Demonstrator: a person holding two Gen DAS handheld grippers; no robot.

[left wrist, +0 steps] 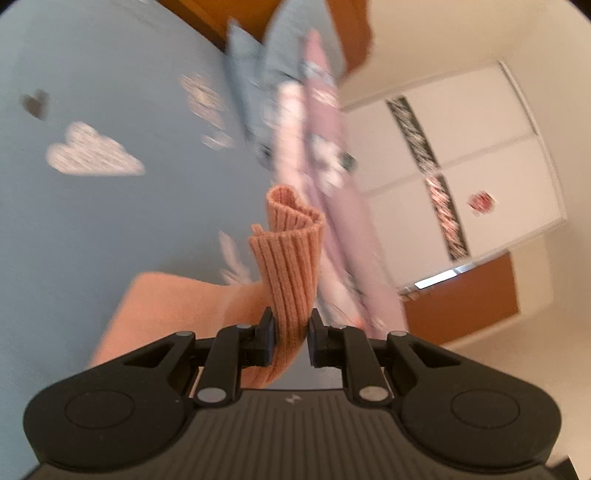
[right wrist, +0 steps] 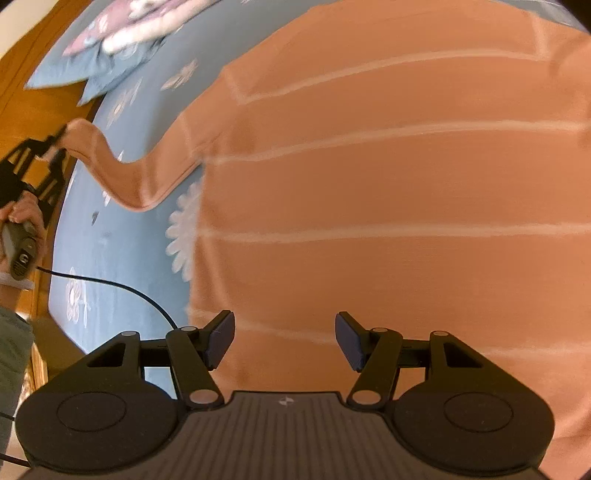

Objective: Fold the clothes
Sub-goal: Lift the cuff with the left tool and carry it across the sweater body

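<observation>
An orange sweater (right wrist: 388, 192) with thin pale stripes lies spread on a blue bedspread (right wrist: 122, 236) printed with white flowers. Its left sleeve (right wrist: 122, 166) is lifted off the bed toward the left. My left gripper (left wrist: 290, 321) is shut on the ribbed orange cuff (left wrist: 288, 254), which stands up between the pads. In the right wrist view the left gripper (right wrist: 55, 144) shows at the far left, held by a hand (right wrist: 22, 214). My right gripper (right wrist: 284, 336) hovers open over the sweater's body, nothing between its fingers.
Blue and pink patterned pillows (left wrist: 295, 103) are piled at the head of the bed by a wooden headboard (left wrist: 347, 26). A white wardrobe (left wrist: 461, 166) stands against the wall. A black cable (right wrist: 122, 288) runs across the bedspread. The bed's wooden edge (right wrist: 40, 110) is at the left.
</observation>
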